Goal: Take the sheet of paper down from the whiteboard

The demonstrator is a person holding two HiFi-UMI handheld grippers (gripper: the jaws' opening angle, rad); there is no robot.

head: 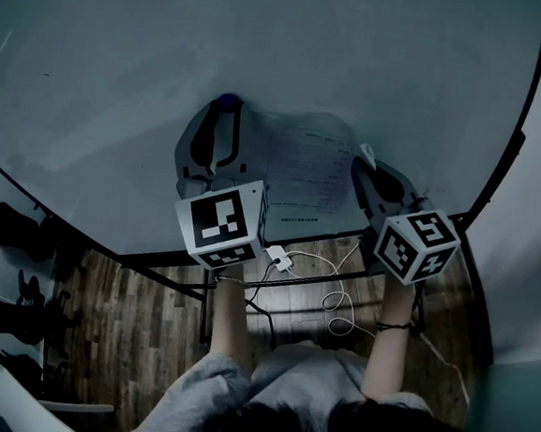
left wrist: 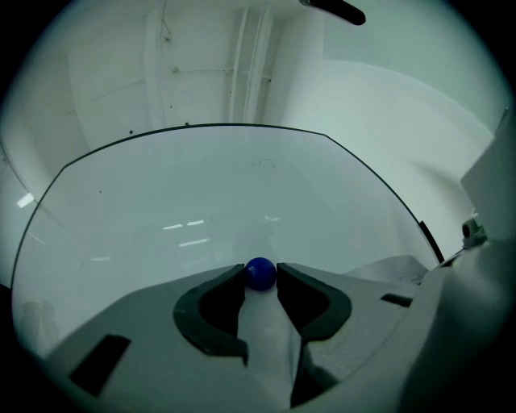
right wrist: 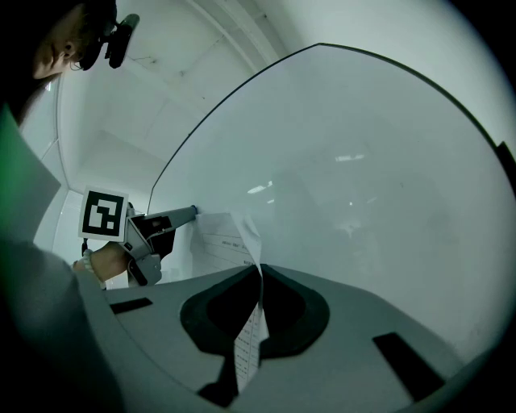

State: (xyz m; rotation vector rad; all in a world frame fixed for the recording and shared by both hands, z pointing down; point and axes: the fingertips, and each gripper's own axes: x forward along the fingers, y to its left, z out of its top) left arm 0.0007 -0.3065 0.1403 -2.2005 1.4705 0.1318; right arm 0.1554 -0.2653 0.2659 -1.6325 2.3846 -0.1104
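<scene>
While both bare forearms [head: 234,311] reach forward out of grey sleeves [head: 201,391], the nearest things are the marker cubes. There's one on the left gripper [left wrist: 260,269] and one on the right gripper [right wrist: 260,273], with only black-and-white squares, no words. The right gripper is clamped on the sheet of paper [head: 303,166], with the edge pinched flat between its jaws and curling away from the board. Off to its left, the left gripper's jaws are closed on a blue magnet [left wrist: 260,276] by the paper's upper corner on that side, close up to the whiteboard [left wrist: 201,202]. The paper has printed lines — too small to read.
</scene>
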